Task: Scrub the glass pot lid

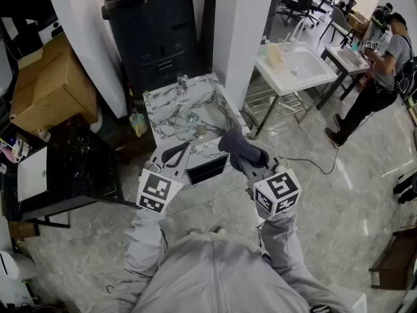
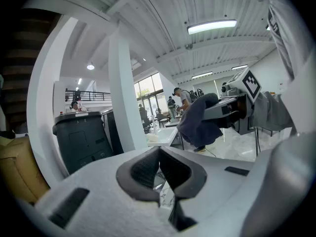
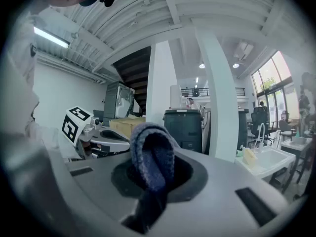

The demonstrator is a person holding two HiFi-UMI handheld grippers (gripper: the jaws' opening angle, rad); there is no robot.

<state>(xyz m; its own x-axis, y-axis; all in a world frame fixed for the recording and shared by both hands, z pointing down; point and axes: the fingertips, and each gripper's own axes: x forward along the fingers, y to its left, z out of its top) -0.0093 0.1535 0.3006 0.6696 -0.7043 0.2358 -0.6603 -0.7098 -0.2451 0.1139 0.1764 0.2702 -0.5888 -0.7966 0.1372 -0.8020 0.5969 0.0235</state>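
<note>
**Cloth clamped on the right, left tongs closed on nothing, both at the marble bench's near edge**

At the far left a cardboard box (image 1: 45, 87) rests on dark furniture. Next to it a black bin (image 1: 154, 28) stands between two white pillars. In front of the bin is the marble-patterned bench (image 1: 158, 103), with a sunken basin and a tap (image 1: 182, 81) at its back edge. A small glassy glint in the basin looks like the glass pot lid (image 1: 193, 118), but it is too small to be sure of.

The left tongs (image 1: 176, 152) are held at the bench's near edge. Their tips are drawn together with nothing between them, and a strip of marble shows through the slit behind the tips. Just beside them, the right tongs (image 3: 150, 181) are closed on a dark blue knitted cloth (image 1: 240, 147). The cloth loops up and over the tips and hides them. Neither pair touches the lid.

Further right stands a white sink bench (image 1: 306, 77). Beyond it a person (image 1: 381, 70) stands at another bench.
</note>
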